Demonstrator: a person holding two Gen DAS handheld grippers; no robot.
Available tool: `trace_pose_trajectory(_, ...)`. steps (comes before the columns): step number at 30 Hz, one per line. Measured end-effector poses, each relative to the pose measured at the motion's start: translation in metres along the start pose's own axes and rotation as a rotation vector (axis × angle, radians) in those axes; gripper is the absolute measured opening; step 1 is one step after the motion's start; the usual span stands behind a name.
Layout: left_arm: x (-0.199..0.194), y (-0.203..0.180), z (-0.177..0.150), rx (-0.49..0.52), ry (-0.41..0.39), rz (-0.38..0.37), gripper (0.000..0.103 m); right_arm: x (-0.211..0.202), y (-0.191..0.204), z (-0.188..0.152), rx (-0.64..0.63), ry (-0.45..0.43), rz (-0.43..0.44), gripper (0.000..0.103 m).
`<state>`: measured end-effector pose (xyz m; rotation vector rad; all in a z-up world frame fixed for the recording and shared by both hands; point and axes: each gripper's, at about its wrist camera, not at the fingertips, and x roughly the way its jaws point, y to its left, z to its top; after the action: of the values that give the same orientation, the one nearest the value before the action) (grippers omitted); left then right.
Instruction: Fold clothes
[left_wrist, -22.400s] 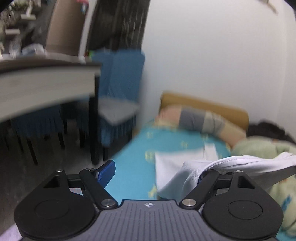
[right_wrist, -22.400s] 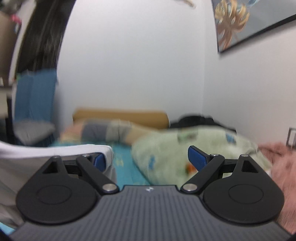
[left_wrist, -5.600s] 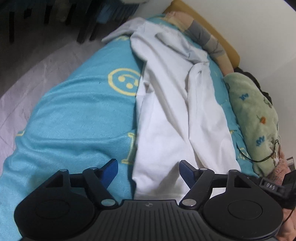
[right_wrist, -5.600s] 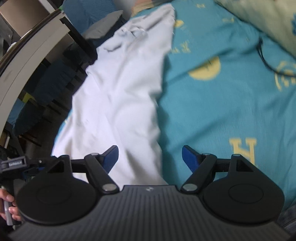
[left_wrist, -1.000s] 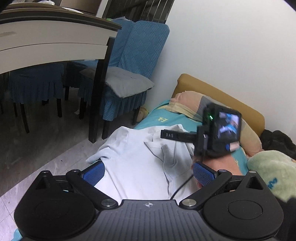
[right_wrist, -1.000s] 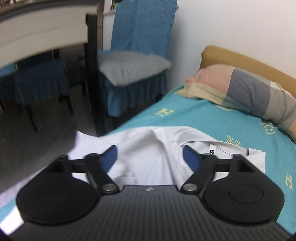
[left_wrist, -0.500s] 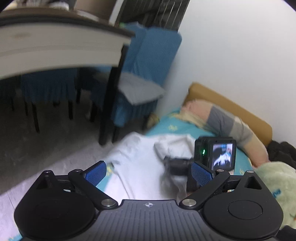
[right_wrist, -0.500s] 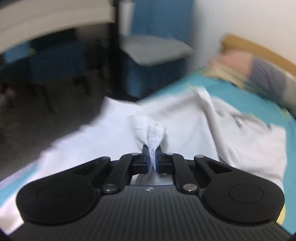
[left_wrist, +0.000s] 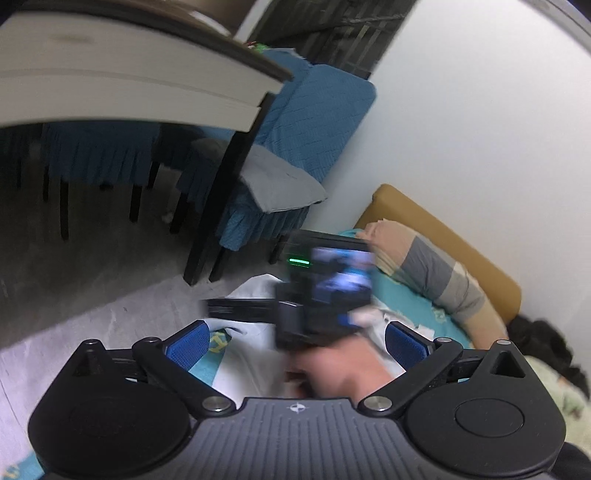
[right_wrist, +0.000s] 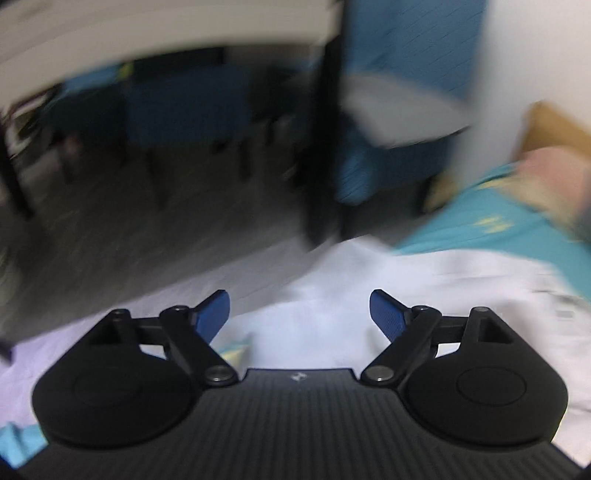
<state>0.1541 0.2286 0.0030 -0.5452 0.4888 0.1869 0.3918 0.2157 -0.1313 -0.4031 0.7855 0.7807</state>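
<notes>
A white shirt (right_wrist: 424, 295) lies spread on the teal bed sheet (right_wrist: 491, 229), near the bed's edge; it also shows in the left wrist view (left_wrist: 251, 354). My right gripper (right_wrist: 300, 312) is open and empty just above the shirt. My left gripper (left_wrist: 294, 339) is open and empty, held higher and behind. The right gripper's body and camera (left_wrist: 325, 295) and the hand holding it are blurred between my left fingers, hiding much of the shirt.
A dark table (left_wrist: 129, 88) with a black leg stands left of the bed. A blue-covered chair (left_wrist: 295, 147) with a grey cushion stands by the wall. A striped pillow (left_wrist: 436, 269) lies against the tan headboard (left_wrist: 461, 240).
My right gripper, shut on a pinch of white shirt half a second ago, has opened and let it go. The shirt lies flatter. Both views are blurred from motion.
</notes>
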Motion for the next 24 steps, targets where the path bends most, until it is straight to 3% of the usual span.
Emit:
trace_pose_trajectory(2,0.000,0.006,0.002,-0.019,-0.011,0.009,0.102,0.034,0.027,0.008,-0.138,0.107,0.018,0.084)
trace_pose_trajectory(5,0.002,0.013,0.003,-0.036,-0.017,0.018,0.102,0.075,0.058,0.007,-0.353,0.220,-0.070,0.084)
trace_pose_trajectory(7,0.004,0.016,0.004,-0.048,-0.015,0.025,0.102,0.093,0.066,0.004,-0.424,0.264,-0.156,0.083)
trace_pose_trajectory(9,0.008,0.019,0.004,-0.058,-0.007,0.032,0.102,0.105,0.070,0.002,-0.469,0.288,-0.232,0.075)
trace_pose_trajectory(10,0.009,0.019,0.004,-0.060,-0.007,0.034,0.102,0.106,0.068,0.002,-0.468,0.275,-0.261,0.054)
trace_pose_trajectory(11,0.010,0.019,0.004,-0.058,-0.010,0.036,0.102,0.105,0.068,0.002,-0.463,0.255,-0.294,0.029)
trace_pose_trajectory(13,0.011,0.017,0.002,-0.051,-0.017,0.040,0.102,0.097,0.064,0.006,-0.408,0.208,-0.304,0.012)
trace_pose_trajectory(18,0.007,0.011,-0.006,-0.017,-0.031,0.031,0.102,0.038,0.039,0.013,-0.242,-0.067,-0.347,0.011)
trace_pose_trajectory(24,-0.003,-0.006,-0.015,0.048,-0.055,0.027,0.103,-0.074,-0.031,-0.012,0.164,-0.418,-0.509,0.011)
